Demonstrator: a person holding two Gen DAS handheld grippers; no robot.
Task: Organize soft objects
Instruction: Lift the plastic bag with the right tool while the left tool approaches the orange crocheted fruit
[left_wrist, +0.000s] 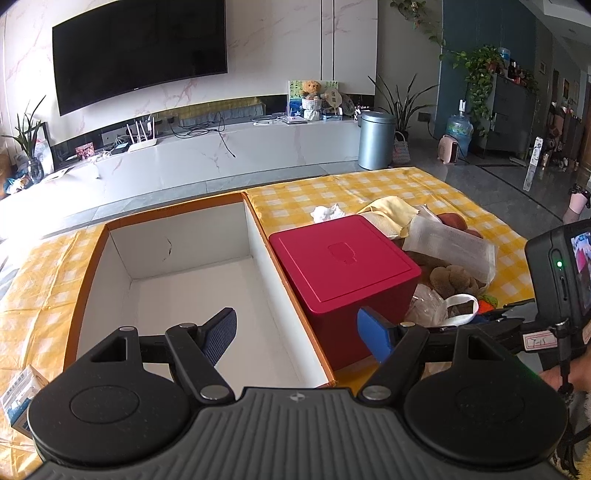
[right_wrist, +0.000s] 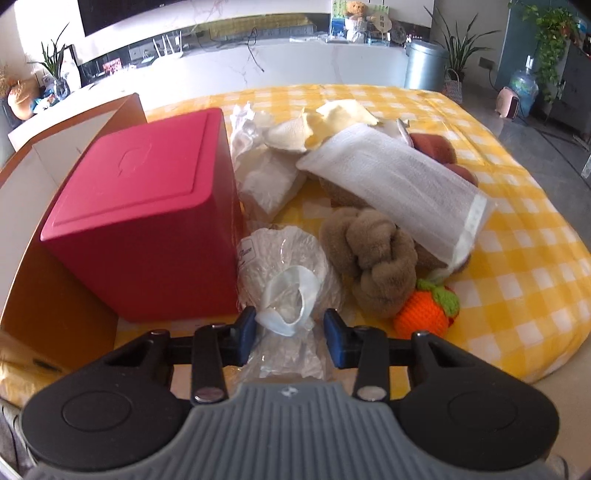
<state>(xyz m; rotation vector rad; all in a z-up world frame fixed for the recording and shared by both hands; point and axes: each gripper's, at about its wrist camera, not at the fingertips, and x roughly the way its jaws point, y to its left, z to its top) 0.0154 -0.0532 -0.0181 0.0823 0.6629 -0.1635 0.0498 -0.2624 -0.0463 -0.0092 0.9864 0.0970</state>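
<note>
Closest to me, my right gripper (right_wrist: 290, 334) points steeply down with its blue pads part-spread on either side of a crinkled clear plastic bag with a white loop handle (right_wrist: 284, 291); the bag sits between the pads, but I cannot tell whether they press on it, so I judge this a grab being lined up, not a firm pinch. The bag lies on the yellow-and-white checked cloth covering the table (right_wrist: 524, 266), near its front edge, right beside a closed red square plastic box (right_wrist: 147, 214). Just right of the bag is a knotted brown plush toy (right_wrist: 373, 254), with a small orange crocheted fruit with green leaves (right_wrist: 424, 317) touching its lower side. Beyond them a white folded towel (right_wrist: 399, 184) leans across the heap, and pale yellow cloth (right_wrist: 343, 114) and crumpled white tissue (right_wrist: 245, 122) lie farther back, toward the far edge. The soft things seem gathered here so they can be picked off one at a time. My left gripper (left_wrist: 297, 334) hangs with its jaws spread wide and nothing between them, over the near end of an empty orange-edged cardboard box with white inner walls (left_wrist: 184, 236), which stands along the red box's left side. I take it to be the destination, and the left tool to be waiting there. Behind the table stand a white media bench (left_wrist: 221, 155) and a wall television (left_wrist: 140, 51).
</note>
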